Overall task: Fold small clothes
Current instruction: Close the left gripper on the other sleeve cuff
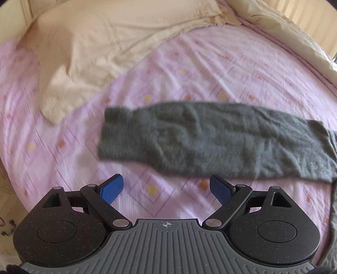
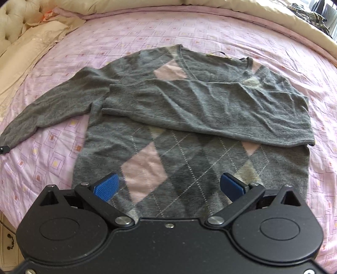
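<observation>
A grey argyle sweater with pink diamonds lies flat on the pink patterned bedsheet. One sleeve is folded across its chest; the other sleeve stretches out to the left. My right gripper hovers open above the sweater's hem, empty. In the left wrist view the outstretched grey sleeve lies across the sheet, its cuff end at the left. My left gripper stands open just in front of that sleeve, holding nothing.
Cream pillows lie at the head of the bed, against a tufted headboard. A cream duvet is bunched along the far edge. Dark patterned cloth sits at the far right corner.
</observation>
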Motion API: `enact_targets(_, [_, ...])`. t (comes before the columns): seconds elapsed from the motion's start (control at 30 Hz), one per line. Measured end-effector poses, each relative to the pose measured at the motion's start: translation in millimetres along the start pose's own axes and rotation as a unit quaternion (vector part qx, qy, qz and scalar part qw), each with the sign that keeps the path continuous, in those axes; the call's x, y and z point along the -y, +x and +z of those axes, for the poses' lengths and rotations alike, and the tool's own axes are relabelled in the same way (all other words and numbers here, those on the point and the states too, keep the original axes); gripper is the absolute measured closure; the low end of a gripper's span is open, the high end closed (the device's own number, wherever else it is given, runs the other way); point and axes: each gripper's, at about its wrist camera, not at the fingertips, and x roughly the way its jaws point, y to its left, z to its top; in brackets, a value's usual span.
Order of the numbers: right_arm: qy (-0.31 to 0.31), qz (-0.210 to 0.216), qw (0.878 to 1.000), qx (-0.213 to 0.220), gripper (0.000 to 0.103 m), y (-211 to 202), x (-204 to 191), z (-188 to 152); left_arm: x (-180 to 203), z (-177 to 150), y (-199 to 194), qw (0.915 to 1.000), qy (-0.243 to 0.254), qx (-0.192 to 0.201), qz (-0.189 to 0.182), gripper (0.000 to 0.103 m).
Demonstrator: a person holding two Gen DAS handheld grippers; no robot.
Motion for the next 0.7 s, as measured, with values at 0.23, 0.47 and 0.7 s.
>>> enact_targets(0.23, [-0.023, -0.006, 1.000, -0.012, 0.001, -1, -19, 4, 6, -3, 10, 0.9995, 0.030, 0.006, -0.001, 0.001])
enact_targets(0.47, [-0.053, -0.001, 0.998, -0.019, 0.001, 3, -39, 8, -13, -1, 5, 0.9987, -0.012, 0.008, -0.049, 0.001])
enact_targets(0.7, [-0.065, 0.009, 0.998, -0.024, 0.001, 9, -52, 17, -54, -5, -2, 0.9832, -0.129, 0.046, -0.121, 0.005])
